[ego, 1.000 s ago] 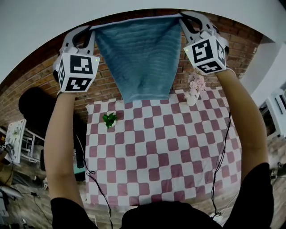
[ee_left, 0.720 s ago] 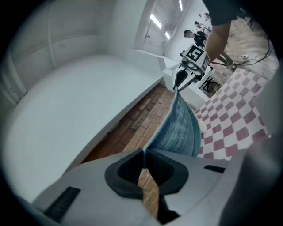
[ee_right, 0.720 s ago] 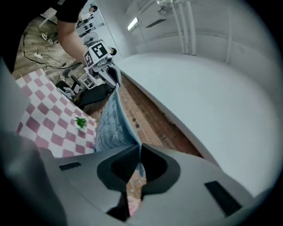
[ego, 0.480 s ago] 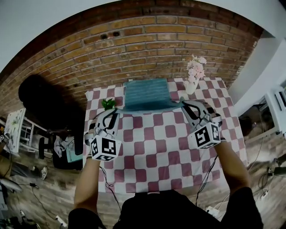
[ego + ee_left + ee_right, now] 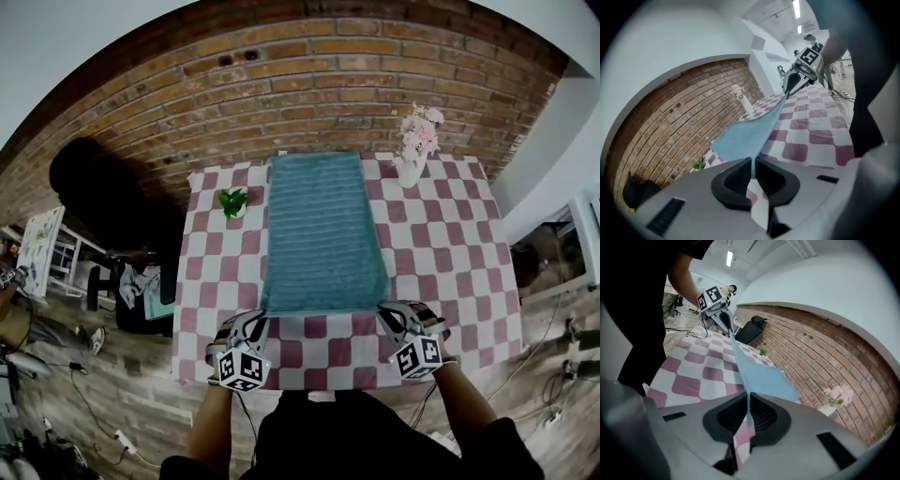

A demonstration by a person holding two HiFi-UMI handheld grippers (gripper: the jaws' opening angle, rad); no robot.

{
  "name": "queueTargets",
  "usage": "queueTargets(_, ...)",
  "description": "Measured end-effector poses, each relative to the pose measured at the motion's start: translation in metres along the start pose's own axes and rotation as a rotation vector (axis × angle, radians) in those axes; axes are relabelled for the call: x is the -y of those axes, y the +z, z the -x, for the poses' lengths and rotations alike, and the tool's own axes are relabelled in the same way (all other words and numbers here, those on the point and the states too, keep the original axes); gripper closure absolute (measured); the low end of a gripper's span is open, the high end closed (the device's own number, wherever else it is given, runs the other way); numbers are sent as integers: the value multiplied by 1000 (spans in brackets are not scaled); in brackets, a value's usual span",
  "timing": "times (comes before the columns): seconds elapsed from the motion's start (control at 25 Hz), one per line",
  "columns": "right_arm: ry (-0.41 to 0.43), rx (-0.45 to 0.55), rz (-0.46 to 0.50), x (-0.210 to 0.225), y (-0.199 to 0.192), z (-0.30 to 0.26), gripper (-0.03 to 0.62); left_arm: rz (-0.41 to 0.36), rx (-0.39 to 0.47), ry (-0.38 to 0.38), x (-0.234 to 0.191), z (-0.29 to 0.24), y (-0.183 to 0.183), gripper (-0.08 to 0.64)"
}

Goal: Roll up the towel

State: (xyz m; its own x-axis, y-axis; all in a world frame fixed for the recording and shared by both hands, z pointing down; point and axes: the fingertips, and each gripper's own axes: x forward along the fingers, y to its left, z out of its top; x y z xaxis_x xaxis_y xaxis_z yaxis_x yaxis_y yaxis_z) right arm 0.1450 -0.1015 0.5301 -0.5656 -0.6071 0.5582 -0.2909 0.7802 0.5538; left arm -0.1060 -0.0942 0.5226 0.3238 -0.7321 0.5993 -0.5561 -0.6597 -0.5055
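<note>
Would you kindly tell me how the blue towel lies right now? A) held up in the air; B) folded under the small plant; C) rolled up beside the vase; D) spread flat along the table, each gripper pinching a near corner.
D: the towel lies stretched flat on the checkered table, and the left gripper and right gripper are each shut on one near corner.

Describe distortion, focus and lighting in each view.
Head view: strong fisheye bows the brick wall into an arc; the light is even and the towel is sharp. Left gripper view: dark rounded corners, the left claw looks soft up close, and the ceiling lights glare. Right gripper view: the same curving, the right claw soft, one bright ceiling strip.
</note>
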Motion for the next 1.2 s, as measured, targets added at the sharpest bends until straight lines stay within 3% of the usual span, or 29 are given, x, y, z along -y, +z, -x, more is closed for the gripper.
queueTargets(0.28, 39, -33, -121, -60, -21, 17, 577, 27, -41, -62, 58, 15, -28, 535)
queueTargets(0.84, -7, -106, -197, -176, -6, 72, 577, 47, 1, -128, 136, 91, -74, 535)
queueTargets(1.04, 45, -83, -155, -211, 1, 100, 577, 78, 1, -165, 170, 122, -86, 535)
queueTargets(1.2, 100, -59, -178, -226, 19, 127, 577, 44, 11, -179, 187, 150, -86, 535)
